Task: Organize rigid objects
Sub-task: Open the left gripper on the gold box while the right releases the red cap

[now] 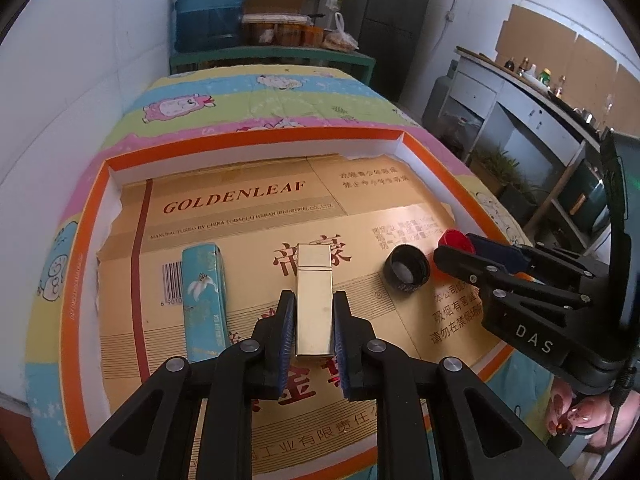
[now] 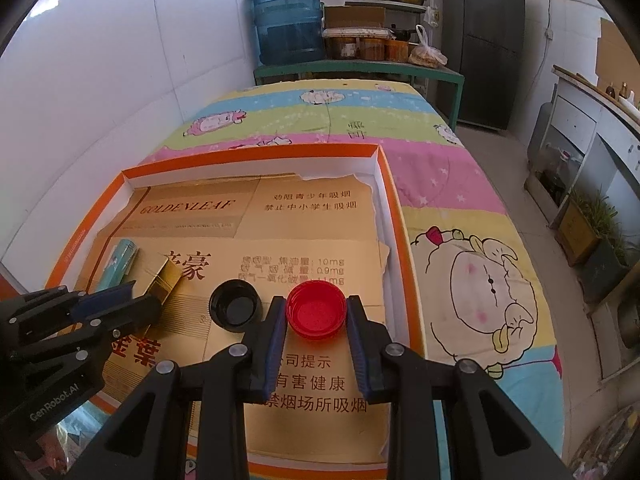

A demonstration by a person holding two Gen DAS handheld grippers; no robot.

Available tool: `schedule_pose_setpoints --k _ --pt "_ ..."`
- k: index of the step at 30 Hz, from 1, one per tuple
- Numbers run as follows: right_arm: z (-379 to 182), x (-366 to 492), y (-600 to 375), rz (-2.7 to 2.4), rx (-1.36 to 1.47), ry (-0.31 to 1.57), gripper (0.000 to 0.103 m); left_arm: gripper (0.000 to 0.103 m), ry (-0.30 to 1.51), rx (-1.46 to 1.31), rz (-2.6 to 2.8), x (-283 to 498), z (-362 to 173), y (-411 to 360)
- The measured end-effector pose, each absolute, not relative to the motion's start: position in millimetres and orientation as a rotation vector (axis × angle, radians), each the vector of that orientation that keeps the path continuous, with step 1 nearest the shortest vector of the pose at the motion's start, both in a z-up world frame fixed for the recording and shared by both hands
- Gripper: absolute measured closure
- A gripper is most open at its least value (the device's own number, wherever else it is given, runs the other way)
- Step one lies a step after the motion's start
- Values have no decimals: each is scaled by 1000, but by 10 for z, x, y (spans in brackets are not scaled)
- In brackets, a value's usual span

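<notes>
1. Cartoon-print cloth (image 2: 460,184) covers the surface, and an orange-rimmed tray (image 1: 256,140) lined with gold cardboard (image 1: 240,216) sits on it
2. Left claw (image 1: 315,316) is clamped on a gold rectangular case (image 1: 314,300) lying on the cardboard
3. Right claw (image 2: 316,312) is clamped on a red cap (image 2: 316,314)
4. Black cap (image 2: 235,307) lies between them; a teal box (image 1: 202,300) lies left of the case

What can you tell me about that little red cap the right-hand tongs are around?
The red cap is a small round screw cap, plastic by its look, lying with its open side up so the hollow and thin rim show. It sits on the gold printed cardboard lining the orange-edged tray, near the tray's right wall. The right tongs are shut on it, one blue pad against each side. A black cap lies just to its left, apart from it.
</notes>
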State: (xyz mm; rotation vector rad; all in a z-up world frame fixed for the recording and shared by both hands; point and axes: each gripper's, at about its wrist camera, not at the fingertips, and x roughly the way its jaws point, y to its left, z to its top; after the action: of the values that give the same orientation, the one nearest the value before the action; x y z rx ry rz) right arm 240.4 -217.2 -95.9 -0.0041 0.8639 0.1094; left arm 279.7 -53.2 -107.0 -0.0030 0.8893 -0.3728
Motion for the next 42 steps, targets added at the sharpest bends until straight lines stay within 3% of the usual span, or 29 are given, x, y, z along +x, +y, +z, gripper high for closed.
schedule_pose_setpoints --k 4,6,9,15,21,29,42 --pt "-978 2416 -2169 108 -9 871 73 81 886 8 -374 2780 -1065 -553" --pt "-981 2420 -2166 102 -16 871 73 71 884 15 -368 2783 -1066 -553" --pt "-982 2415 -2164 95 -26 869 72 65 884 13 -370 2782 -1059 -551" --pt "-973 2407 -2164 97 -30 861 62 63 884 -6 -364 2787 -1050 -513" --pt "-944 2386 -2196 100 -13 849 61 61 863 -8 -363 2767 -1009 -510" --pt "-867 2352 -2227 109 14 818 61 39 819 -9 -353 2717 -922 -479" --pt "-798 2320 -2231 132 56 768 61 39 761 -7 -348 2623 -760 -432"
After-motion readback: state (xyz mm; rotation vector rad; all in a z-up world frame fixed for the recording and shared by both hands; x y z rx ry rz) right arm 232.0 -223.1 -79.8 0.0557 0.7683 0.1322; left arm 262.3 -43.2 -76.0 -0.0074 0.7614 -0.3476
